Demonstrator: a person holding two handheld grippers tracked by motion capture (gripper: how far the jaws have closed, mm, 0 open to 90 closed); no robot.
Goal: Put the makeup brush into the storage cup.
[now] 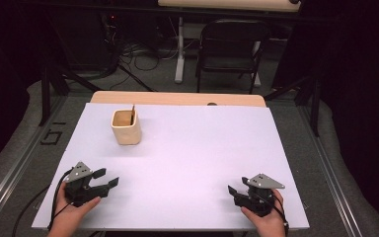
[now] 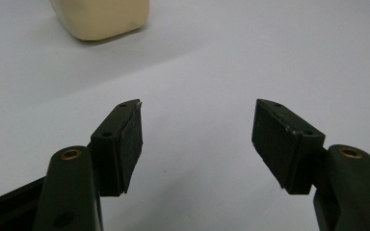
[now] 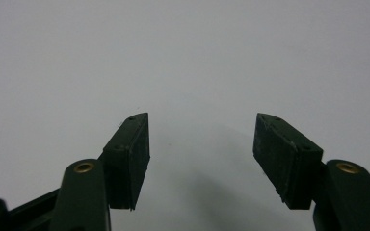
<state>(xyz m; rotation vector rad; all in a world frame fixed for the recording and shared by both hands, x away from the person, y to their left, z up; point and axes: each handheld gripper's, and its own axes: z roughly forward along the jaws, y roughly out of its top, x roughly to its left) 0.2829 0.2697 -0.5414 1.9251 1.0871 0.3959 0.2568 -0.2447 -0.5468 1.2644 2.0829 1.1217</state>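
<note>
A cream square cup (image 1: 126, 127) stands on the white table sheet (image 1: 187, 148) at the back left, with a thin dark stick leaning inside it. The cup's base (image 2: 101, 18) shows at the top left of the left gripper view. My left gripper (image 1: 107, 179) rests near the front left corner, held by a hand, open with nothing between its pads (image 2: 130, 144). My right gripper (image 1: 232, 190) sits near the front right corner, also open and empty, its pads (image 3: 132, 159) over bare sheet.
A wooden tabletop edge (image 1: 177, 98) shows beyond the sheet. A black folding chair (image 1: 232, 49), a white table leg (image 1: 179, 49) and loose cables (image 1: 138, 54) stand on the floor behind. Metal rails (image 1: 325, 163) run along both sides.
</note>
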